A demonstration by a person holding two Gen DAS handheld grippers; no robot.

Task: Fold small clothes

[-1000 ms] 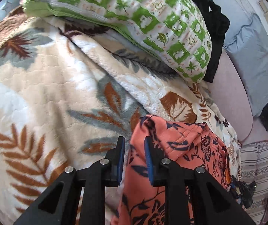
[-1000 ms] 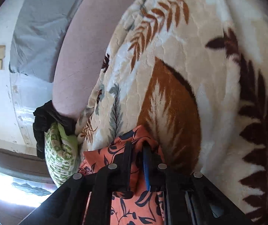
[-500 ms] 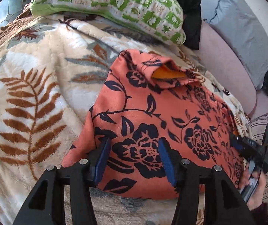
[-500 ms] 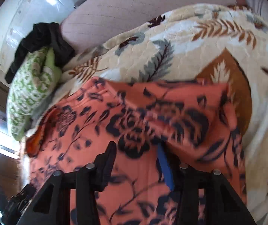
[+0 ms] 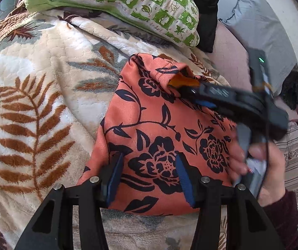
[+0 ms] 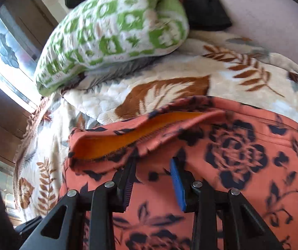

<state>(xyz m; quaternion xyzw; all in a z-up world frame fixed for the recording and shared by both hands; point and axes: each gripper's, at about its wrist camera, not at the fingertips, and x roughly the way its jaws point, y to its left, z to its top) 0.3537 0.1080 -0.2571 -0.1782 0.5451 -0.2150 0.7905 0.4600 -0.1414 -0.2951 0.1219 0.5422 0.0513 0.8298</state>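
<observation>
Coral floral garment [image 5: 159, 125] lay flat on the blanket [image 5: 34, 104], pillow [image 5: 117, 4] at 12 o'clock. I'd just let go: left tool [image 5: 149, 175] and right tool [image 6: 153, 179] both spread, pinching nothing. Fold done, I reckoned.
</observation>
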